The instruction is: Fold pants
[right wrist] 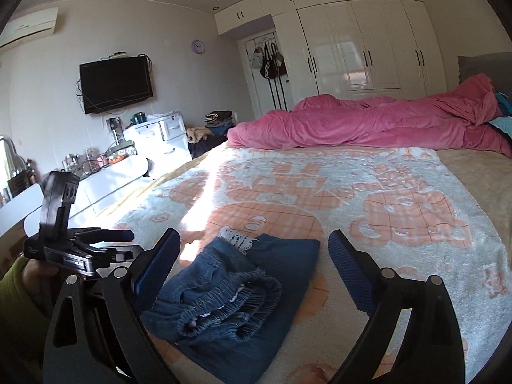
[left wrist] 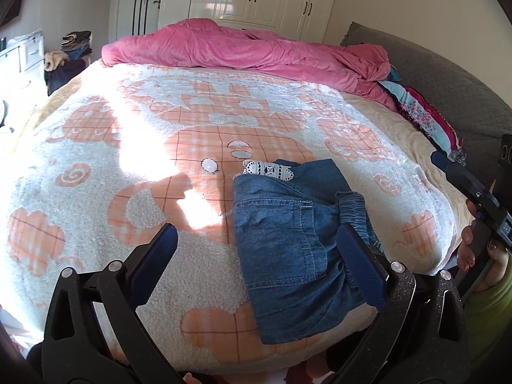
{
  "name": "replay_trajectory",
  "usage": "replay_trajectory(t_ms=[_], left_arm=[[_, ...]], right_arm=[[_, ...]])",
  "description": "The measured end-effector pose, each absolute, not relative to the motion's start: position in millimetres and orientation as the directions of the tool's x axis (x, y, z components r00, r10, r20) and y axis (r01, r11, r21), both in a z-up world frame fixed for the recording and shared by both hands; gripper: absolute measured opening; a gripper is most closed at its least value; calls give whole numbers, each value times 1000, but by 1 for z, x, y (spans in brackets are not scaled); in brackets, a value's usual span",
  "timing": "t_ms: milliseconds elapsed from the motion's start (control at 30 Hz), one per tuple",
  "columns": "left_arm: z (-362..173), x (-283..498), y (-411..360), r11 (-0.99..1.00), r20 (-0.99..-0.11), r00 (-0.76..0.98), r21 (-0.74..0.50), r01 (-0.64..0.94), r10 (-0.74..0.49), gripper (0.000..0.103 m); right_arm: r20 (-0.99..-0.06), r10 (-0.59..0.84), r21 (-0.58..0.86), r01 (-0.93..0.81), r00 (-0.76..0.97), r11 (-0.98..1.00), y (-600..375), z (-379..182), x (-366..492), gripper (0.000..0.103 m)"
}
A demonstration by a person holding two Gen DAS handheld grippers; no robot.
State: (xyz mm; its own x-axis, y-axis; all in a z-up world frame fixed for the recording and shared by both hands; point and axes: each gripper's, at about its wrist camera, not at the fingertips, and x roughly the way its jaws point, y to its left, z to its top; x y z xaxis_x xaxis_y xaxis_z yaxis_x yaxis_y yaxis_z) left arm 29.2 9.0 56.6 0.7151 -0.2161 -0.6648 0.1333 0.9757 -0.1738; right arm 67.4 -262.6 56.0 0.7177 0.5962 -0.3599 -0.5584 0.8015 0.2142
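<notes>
Denim pants [left wrist: 288, 220], folded into a compact bundle, lie on the orange-and-white blanket [left wrist: 96, 160] of the bed.

My left gripper [left wrist: 256, 256] has its fingers spread wide, holding nothing, the right-hand pad over the elastic waistband [left wrist: 353, 206]. My right gripper [right wrist: 254, 257] is likewise spread and empty above the bundle, where white lace trim [right wrist: 238, 238] peeks out at the far end. A pink duvet [right wrist: 368, 121] is heaped beyond.
</notes>
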Motion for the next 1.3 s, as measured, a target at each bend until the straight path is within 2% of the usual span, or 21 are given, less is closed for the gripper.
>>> replay_trajectory(t_ms=[567, 1000, 1200, 1300], left_arm=[[31, 41, 10, 969, -709, 663, -217, 118, -240, 93], [-1, 54, 16, 943, -736, 603, -318, 93, -308, 93], [-14, 60, 11, 926, -738, 574, -363, 106, -355, 93], [-19, 62, 7, 923, -744, 561, -368, 110, -364, 93]], right_arm=[[-496, 545, 249, -490, 677, 835, -260, 32, 87, 94], [-665, 483, 271, -419, 569, 867, -253, -7, 109, 93], [-708, 486, 298, -407, 512, 863, -248, -21, 113, 83], [-729, 493, 313, -409, 474, 857, -244, -30, 118, 74]])
